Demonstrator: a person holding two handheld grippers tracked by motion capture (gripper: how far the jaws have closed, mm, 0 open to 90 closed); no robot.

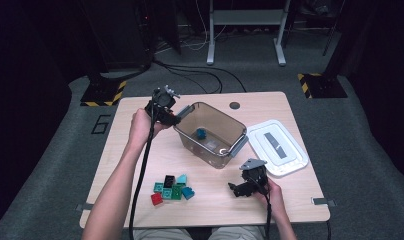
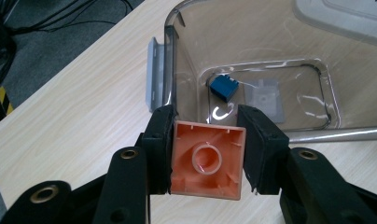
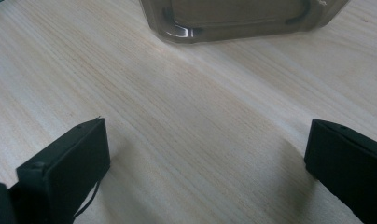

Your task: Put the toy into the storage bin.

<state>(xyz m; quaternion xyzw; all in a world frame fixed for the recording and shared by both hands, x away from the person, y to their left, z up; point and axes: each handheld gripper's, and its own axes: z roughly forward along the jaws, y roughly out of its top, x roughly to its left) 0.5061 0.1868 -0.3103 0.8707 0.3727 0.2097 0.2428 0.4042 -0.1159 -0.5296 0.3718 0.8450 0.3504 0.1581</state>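
the left gripper [image 2: 206, 140] pinches an orange brick [image 2: 207, 160] between its jaws, held at the rim of the clear bin [image 2: 177, 60], where a blue brick [image 2: 224, 87] lies inside. the right gripper [image 3: 205, 158] rests spread wide over bare table [image 3: 186, 140], just beside the bin.

The bin [image 1: 210, 134] is open on top, with one blue block [image 1: 201, 133] inside. Its lid [image 1: 277, 147] lies beside it.

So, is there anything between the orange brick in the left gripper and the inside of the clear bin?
Nothing visible. The left gripper holds the orange brick at the rim of the open clear bin; inside lies one blue brick, off to one side.
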